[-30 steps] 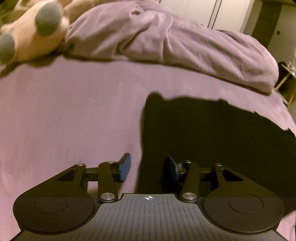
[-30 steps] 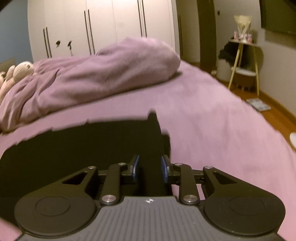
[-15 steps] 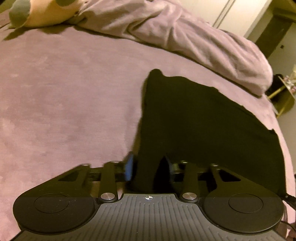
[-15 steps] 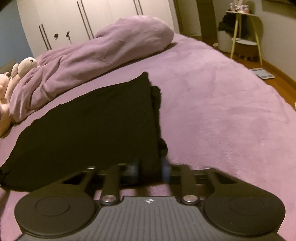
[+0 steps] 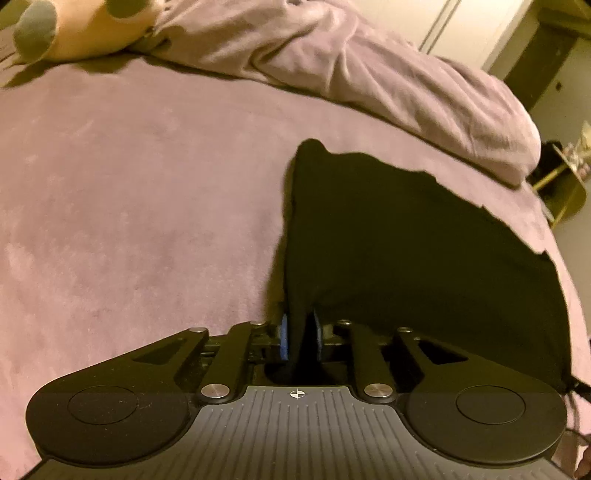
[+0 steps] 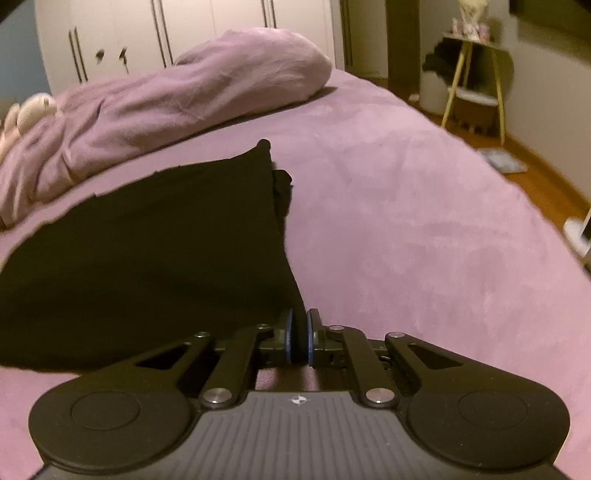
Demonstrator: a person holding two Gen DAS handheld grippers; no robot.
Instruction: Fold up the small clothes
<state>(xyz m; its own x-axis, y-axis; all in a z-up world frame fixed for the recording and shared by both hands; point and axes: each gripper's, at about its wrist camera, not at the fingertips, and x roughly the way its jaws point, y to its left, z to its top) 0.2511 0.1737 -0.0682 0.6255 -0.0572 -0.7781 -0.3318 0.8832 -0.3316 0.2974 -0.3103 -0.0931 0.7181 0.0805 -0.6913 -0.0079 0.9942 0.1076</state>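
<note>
A purple bedspread (image 5: 129,221) fills both views. At lower centre the left gripper (image 5: 299,338) pinches the near edge of the black garment (image 5: 406,251); the right gripper (image 6: 299,338) clamps its corner. A rumpled duvet (image 6: 166,99) lies beyond.

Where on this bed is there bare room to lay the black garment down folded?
Bare purple bedspread lies left of the black cloth garment, bordered by the rumpled lilac duvet and plush toy. Another bare stretch runs right toward the bed's edge. Along the duvet it is crowded.
</note>
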